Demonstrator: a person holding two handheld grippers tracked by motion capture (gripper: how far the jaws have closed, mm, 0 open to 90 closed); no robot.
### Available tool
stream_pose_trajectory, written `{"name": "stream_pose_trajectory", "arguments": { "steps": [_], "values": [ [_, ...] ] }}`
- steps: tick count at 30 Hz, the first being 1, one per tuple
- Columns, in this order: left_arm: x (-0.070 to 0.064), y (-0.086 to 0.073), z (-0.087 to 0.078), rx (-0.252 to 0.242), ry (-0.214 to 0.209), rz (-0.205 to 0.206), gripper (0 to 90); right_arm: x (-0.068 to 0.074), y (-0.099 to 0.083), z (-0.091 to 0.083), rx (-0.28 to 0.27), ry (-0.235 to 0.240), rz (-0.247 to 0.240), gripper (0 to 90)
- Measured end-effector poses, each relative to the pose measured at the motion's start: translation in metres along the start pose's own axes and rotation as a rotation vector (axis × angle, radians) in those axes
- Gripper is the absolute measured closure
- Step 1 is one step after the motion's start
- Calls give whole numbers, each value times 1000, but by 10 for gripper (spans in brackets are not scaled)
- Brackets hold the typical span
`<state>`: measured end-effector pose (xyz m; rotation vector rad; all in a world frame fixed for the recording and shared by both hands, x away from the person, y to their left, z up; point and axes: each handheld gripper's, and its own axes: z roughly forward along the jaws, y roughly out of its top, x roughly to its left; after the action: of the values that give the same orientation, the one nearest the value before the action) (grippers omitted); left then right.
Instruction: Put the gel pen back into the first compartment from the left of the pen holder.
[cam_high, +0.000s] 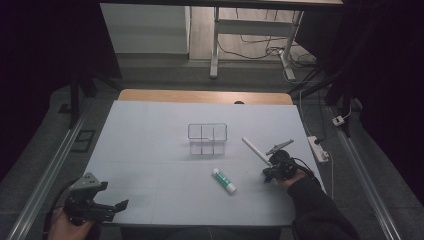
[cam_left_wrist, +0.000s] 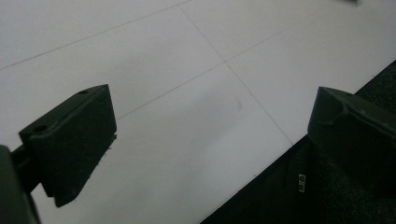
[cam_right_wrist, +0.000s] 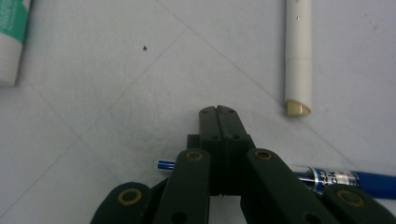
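On the white table (cam_high: 150, 150), the clenched right gripper (cam_right_wrist: 218, 112) hovers above a blue pen (cam_right_wrist: 345, 178) lying crosswise beneath it.

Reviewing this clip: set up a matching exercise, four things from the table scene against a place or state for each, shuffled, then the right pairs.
Things:
1. clear organizer
2. glue stick
3. left claw
4. blue pen

Places or states:
A. lies under the right claw
B. wide open over the table's near edge
C. stands mid-table, empty
D. lies between organizer and near edge

Pairs: 1-C, 2-D, 3-B, 4-A
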<state>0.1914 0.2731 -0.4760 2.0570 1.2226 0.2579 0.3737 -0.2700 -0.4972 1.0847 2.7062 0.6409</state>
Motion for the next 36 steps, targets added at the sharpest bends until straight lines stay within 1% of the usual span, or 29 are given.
{"name": "stream_pose_trajectory", "arguments": {
  "steps": [3,5,7,8,14,18,22,23,24,25,26,28,31,32,33,35,36],
  "values": [
    [0,0,0,3,1,2,21,0,-8,-5,-4,10,15,894],
    [0,0,1,4,3,2,21,-1,-14,-8,10,8,18,894],
    [-1,1,1,5,4,3,22,-3,-23,-12,1,28,46,893],
    [-1,1,1,7,5,4,22,-3,-23,-12,1,28,46,893],
    [-1,1,1,12,7,6,23,-6,-40,-21,-2,24,64,893],
    [-1,1,2,16,8,10,24,-8,-45,-24,-2,25,78,893],
    [-1,1,2,16,7,9,24,-9,-47,-26,-12,21,78,892],
    [-1,1,2,16,7,9,24,-11,-47,-30,-34,1,77,892],
    [-1,1,2,16,8,9,24,-11,-47,-30,-34,1,77,892],
    [-1,1,2,17,8,9,24,-16,-47,-38,-61,-39,90,891],
    [-1,1,2,18,9,8,25,-21,-48,-41,-68,-73,102,891],
    [-1,1,2,19,9,8,25,-35,-52,-46,-75,-141,141,892],
    [-1,2,3,21,9,8,26,-59,-60,-47,-76,-215,212,893],
    [-1,2,3,23,9,8,26,-59,-60,-47,-76,-215,212,893],
    [-1,2,3,25,9,8,26,-66,-62,-46,-77,-230,227,893],
    [-1,2,3,27,10,9,26,-75,-64,-39,-72,-233,267,893],
    [-1,2,3,27,9,9,26,-78,-64,-36,-65,-240,273,893]
  ]
}}
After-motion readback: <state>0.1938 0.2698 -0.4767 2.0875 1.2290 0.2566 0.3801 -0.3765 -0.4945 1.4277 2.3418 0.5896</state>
